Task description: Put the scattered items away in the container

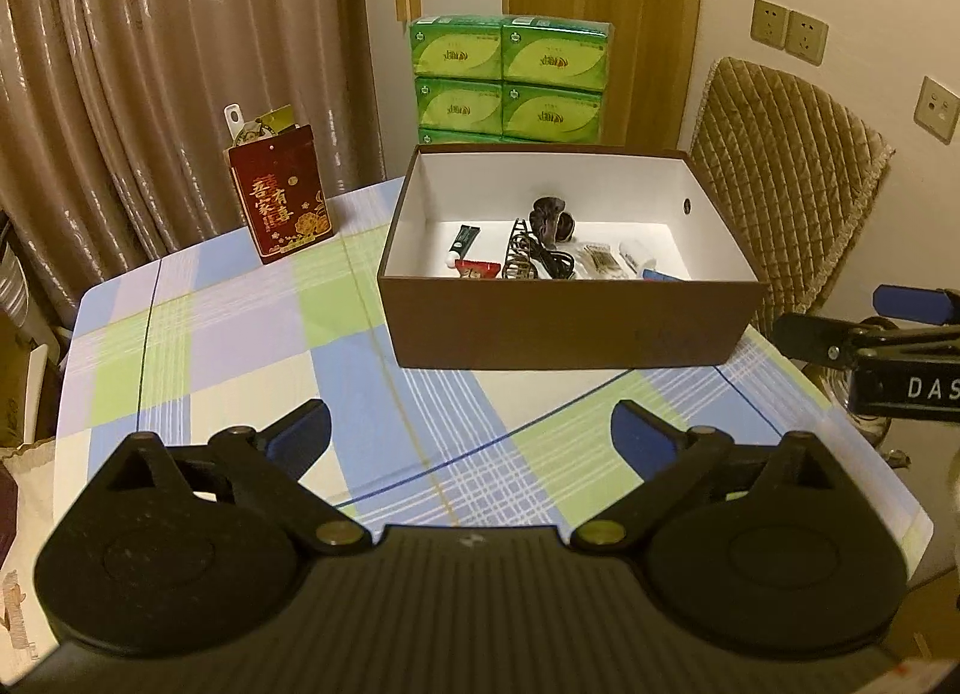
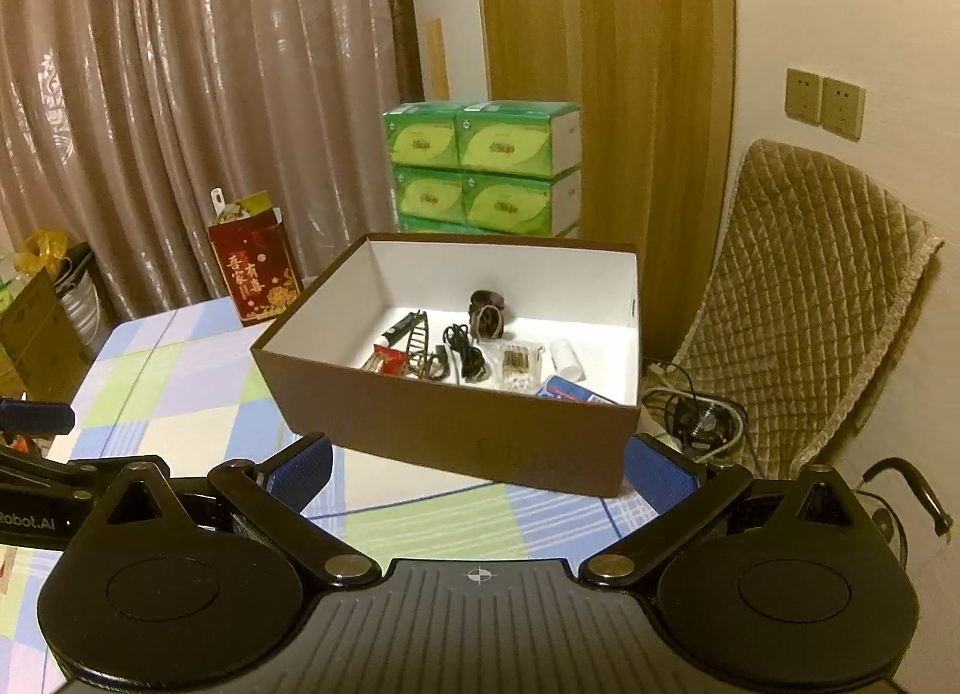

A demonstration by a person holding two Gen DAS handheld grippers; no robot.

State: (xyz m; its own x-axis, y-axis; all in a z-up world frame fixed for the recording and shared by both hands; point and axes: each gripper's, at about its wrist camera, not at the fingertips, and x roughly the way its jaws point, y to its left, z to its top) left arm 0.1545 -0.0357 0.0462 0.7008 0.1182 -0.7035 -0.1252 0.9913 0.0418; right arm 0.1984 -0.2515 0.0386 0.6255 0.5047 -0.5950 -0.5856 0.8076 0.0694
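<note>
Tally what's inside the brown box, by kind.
In the brown box:
Tubes: 1
Red packets: 1
Metal racks: 1
Black cables: 1
Brown hair clips: 1
Cotton swab packs: 1
White bottles: 1
Blue boxes: 1
Total: 8

We see table under checked cloth; brown box and red gift bag stand on it, apart.

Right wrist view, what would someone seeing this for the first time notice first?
The open brown box in the middle of the checked tablecloth draws the eye, its white inside holding small clutter such as a black cable and a white bottle. Behind it a stack of green tissue packs stands out brightly. The right gripper is open and empty in front of the box.
</note>
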